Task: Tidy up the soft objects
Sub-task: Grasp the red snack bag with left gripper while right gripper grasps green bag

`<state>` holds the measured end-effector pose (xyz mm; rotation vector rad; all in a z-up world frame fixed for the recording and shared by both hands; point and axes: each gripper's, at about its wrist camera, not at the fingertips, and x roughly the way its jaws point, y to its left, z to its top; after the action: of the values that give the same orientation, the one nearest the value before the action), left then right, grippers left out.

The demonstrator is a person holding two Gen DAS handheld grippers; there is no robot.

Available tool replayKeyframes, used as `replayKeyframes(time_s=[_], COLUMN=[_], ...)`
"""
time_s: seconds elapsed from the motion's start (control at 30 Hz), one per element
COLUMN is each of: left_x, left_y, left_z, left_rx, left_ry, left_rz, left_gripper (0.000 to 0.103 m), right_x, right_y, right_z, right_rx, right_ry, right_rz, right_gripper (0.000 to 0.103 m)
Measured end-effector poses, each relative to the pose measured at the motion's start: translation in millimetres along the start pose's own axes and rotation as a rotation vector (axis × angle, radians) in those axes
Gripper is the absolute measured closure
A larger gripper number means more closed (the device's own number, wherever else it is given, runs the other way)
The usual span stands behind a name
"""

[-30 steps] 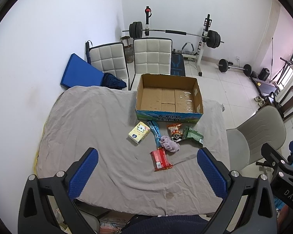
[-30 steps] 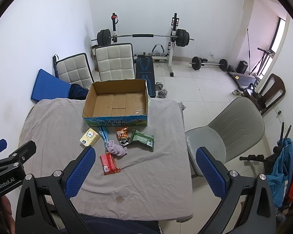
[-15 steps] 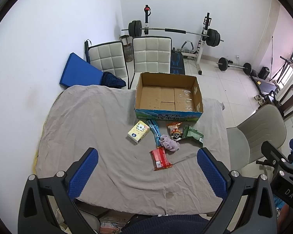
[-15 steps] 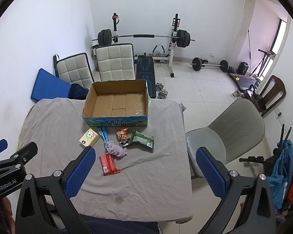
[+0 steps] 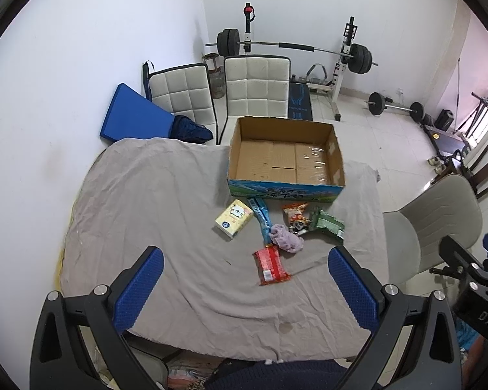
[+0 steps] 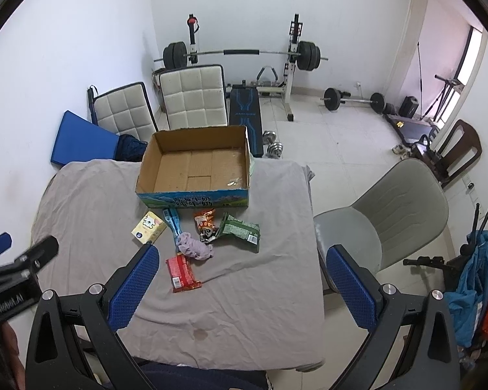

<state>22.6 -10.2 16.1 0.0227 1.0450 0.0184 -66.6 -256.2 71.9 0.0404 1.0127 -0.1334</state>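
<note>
Snack packets, tissue pack (image 5: 233,218) and purple cloth (image 5: 286,242) unmoved just in front of empty cardboard box (image 5: 284,159) on bench; both grippers (image 5: 245,287) (image 6: 242,284) barely drifted, fingers wide, nothing picked yet.

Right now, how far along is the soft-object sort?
Done: nothing; the cardboard box is empty. In hand: nothing; the left gripper and right gripper are both open above the near table edge. Left: tissue pack, blue packet, purple cloth, red packet, orange snack bag and green packet all lie on the cloth before the box.
</note>
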Motion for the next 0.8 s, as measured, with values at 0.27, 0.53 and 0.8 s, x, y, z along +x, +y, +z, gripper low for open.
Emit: replayKeyframes(time_s=[0.27,0.53,0.8], left_x=[90.2,242.6,359.6], left_y=[0.2,-9.1,3.5], left_z=[26.0,4.3,-62.8], left_rx=[0.006,0.010,-0.157], left_ry=[0.103,0.409,0.642], left_rz=[0.047,0.027,-0.003], left_gripper=[0.000,0.000,0.010], right_x=[121.0,302.1,463.3], right_y=[-19.5,-9.2,25.6], right_z=[19.3,11.0,-11.6], right_rx=[-0.059,-0.262,-0.660], right_ry=[0.179,0.399,0.524], right_rz=[-0.004,0.051,0.082], right_gripper=[0.000,0.000,0.000])
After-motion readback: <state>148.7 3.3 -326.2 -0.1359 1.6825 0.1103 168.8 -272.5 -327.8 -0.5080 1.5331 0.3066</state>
